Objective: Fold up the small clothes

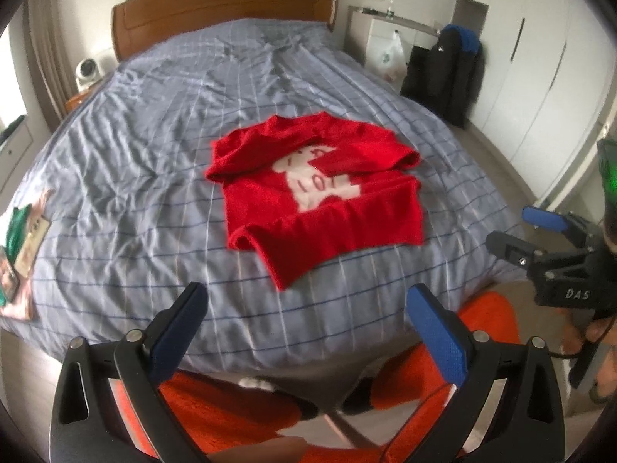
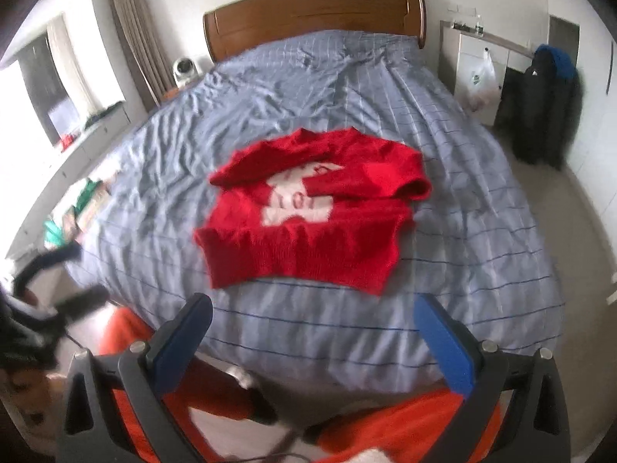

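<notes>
A small red sweater (image 1: 327, 189) with a white figure on its front lies on the blue checked bedspread (image 1: 154, 146), both sleeves folded in across the chest. It also shows in the right wrist view (image 2: 308, 216). My left gripper (image 1: 308, 316) is open and empty, held back from the bed's near edge, short of the sweater's hem. My right gripper (image 2: 314, 324) is open and empty, also back from the near edge. The right gripper shows at the right of the left wrist view (image 1: 532, 231). The left gripper shows blurred at the left of the right wrist view (image 2: 65, 274).
A pile of folded clothes (image 1: 19, 239) lies at the bed's left edge, also seen in the right wrist view (image 2: 77, 208). A wooden headboard (image 1: 223, 4) is at the far end. A dark coat (image 1: 455, 73) hangs at the right. Orange trousers (image 1: 231, 409) are below the grippers.
</notes>
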`<state>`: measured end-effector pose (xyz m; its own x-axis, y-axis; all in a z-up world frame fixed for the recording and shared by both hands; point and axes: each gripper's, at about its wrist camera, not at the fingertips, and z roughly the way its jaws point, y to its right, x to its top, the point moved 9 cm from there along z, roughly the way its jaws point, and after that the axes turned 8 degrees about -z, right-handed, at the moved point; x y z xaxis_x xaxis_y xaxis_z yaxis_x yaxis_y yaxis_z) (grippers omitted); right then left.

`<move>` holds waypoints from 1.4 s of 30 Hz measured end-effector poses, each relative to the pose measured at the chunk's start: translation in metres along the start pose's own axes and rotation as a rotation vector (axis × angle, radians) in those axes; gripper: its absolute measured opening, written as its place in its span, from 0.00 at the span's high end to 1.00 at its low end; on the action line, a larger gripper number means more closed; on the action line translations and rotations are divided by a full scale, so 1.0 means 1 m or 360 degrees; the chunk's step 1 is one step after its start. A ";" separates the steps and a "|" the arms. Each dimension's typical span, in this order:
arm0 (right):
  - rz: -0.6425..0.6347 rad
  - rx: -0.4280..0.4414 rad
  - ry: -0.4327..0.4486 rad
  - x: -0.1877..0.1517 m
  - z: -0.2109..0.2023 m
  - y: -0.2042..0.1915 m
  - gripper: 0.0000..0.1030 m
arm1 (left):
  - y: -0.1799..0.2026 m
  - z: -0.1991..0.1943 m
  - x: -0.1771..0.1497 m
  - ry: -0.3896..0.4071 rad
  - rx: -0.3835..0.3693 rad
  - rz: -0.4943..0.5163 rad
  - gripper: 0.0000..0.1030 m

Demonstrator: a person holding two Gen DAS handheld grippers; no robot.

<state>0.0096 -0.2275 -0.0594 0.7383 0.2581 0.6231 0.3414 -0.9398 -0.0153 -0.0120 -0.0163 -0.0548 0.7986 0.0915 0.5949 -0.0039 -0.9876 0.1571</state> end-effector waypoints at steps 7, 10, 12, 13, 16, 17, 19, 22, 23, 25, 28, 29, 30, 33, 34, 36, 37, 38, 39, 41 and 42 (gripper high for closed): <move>-0.0015 0.0015 0.0012 0.004 0.001 0.001 0.00 | 0.000 0.006 -0.003 -0.0020 0.0024 0.0000 0.00; 0.0002 0.0049 0.0023 0.004 0.002 -0.001 0.00 | -0.001 0.010 -0.005 -0.0029 0.0047 0.0008 0.00; 0.0007 0.0065 0.0014 0.004 0.004 -0.002 0.00 | -0.001 0.011 -0.004 -0.0035 0.0048 0.0008 0.00; 0.0006 0.0065 0.0005 0.003 0.006 -0.002 0.00 | -0.001 0.012 -0.004 -0.0034 0.0050 0.0008 0.00; 0.0008 0.0068 -0.0008 0.001 0.008 -0.003 0.00 | -0.002 0.012 -0.004 -0.0026 0.0059 0.0007 0.00; 0.0008 0.0070 -0.0009 0.001 0.008 -0.003 0.00 | -0.002 0.013 -0.004 -0.0026 0.0058 0.0007 0.00; 0.0005 0.0066 -0.0004 0.001 0.008 -0.003 0.00 | -0.001 0.013 -0.004 -0.0027 0.0055 0.0009 0.00; 0.0005 0.0063 0.0008 0.002 0.008 -0.003 0.00 | -0.001 0.013 -0.004 -0.0026 0.0055 0.0009 0.00; 0.0007 0.0067 0.0008 0.003 0.007 -0.004 0.00 | -0.001 0.013 -0.004 -0.0025 0.0055 0.0008 0.00; 0.0005 0.0071 0.0008 0.004 0.007 -0.005 0.00 | -0.001 0.014 -0.004 -0.0024 0.0057 0.0004 0.00; -0.0006 0.0065 0.0000 0.003 0.008 -0.006 0.00 | -0.003 0.014 -0.003 -0.0020 0.0066 -0.0008 0.00; -0.0009 0.0066 -0.0004 0.002 0.009 -0.007 0.00 | -0.004 0.013 -0.003 -0.0022 0.0067 -0.0012 0.00; -0.0009 0.0072 -0.0009 0.002 0.009 -0.007 0.00 | -0.005 0.014 -0.003 -0.0024 0.0068 -0.0015 0.00; -0.0011 0.0078 -0.0014 0.001 0.010 -0.009 0.00 | -0.008 0.014 -0.005 -0.0030 0.0068 -0.0021 0.00; -0.0013 0.0078 -0.0014 0.002 0.010 -0.010 0.00 | -0.008 0.014 -0.005 -0.0032 0.0068 -0.0022 0.00; -0.0010 0.0075 -0.0016 0.001 0.011 -0.009 0.00 | -0.009 0.015 -0.006 -0.0036 0.0065 -0.0022 0.00; -0.0011 0.0075 -0.0018 0.001 0.011 -0.010 0.00 | -0.009 0.014 -0.006 -0.0035 0.0065 -0.0021 0.00; -0.0013 0.0075 -0.0021 0.000 0.012 -0.011 0.00 | -0.009 0.015 -0.006 -0.0032 0.0067 -0.0022 0.00; -0.0014 0.0074 -0.0023 0.000 0.012 -0.011 0.00 | -0.009 0.014 -0.006 -0.0031 0.0066 -0.0022 0.00; -0.0018 0.0066 -0.0023 -0.001 0.013 -0.012 0.00 | -0.009 0.014 -0.006 -0.0031 0.0067 -0.0024 0.00; -0.0022 0.0060 -0.0021 -0.001 0.013 -0.012 0.00 | -0.009 0.015 -0.006 -0.0032 0.0067 -0.0025 0.00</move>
<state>0.0127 -0.2136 -0.0701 0.7410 0.2745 0.6129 0.3731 -0.9271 -0.0360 -0.0081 -0.0097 -0.0716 0.8102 0.1049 0.5766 0.0339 -0.9906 0.1325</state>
